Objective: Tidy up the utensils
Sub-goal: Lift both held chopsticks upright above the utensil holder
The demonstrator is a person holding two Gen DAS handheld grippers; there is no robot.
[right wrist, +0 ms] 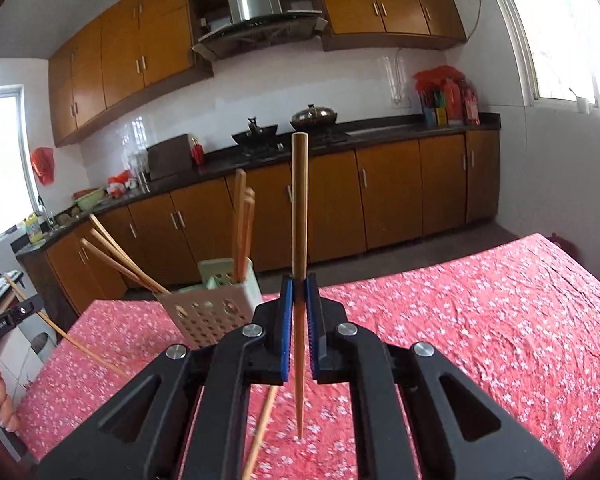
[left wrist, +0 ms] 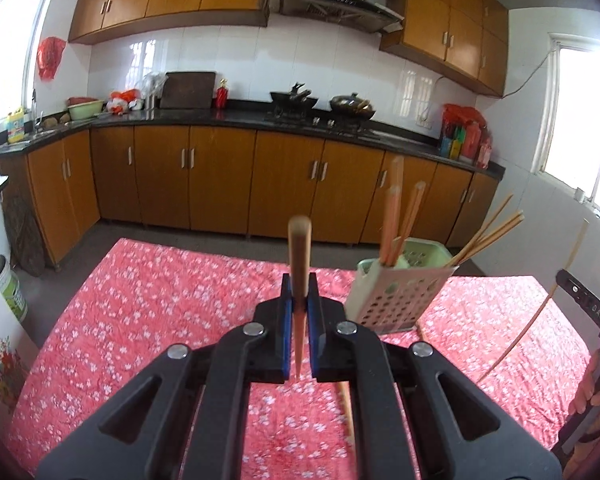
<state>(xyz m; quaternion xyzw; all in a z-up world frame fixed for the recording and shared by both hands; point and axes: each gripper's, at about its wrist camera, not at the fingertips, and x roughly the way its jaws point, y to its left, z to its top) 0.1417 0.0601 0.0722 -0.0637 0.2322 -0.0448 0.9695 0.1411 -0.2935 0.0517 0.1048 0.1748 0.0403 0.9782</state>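
Readable writing: only "DAS" in pale letters on the black bar of the right gripper, seen at the right edge of the left wrist view; the rest of that marking is cut off. A small white label on the left gripper's bar in the right wrist view is too blurred to read.

Landmark: pale green perforated plastic utensil holder (left wrist: 396, 292), stood on the red floral-print tablecloth (left wrist: 140, 304).

Left of the holder, the black left gripper (left wrist: 299, 300) is angled slightly downward, blue pads clamped shut on a tapered wooden chopstick (left wrist: 299, 256), thick end up, blurred.

In the holder, several wooden chopsticks (left wrist: 392, 220) stand upright in one compartment; thinner ones lean out of its far side.

Right of the holder, the black right gripper (right wrist: 299, 300) is pitched slightly down, ribbed blue pads closed on a second tapered wooden chopstick (right wrist: 299, 240), tip pointing down above the cloth.

A loose wooden chopstick (right wrist: 262, 432) is seen lying on the cloth, near the holder.
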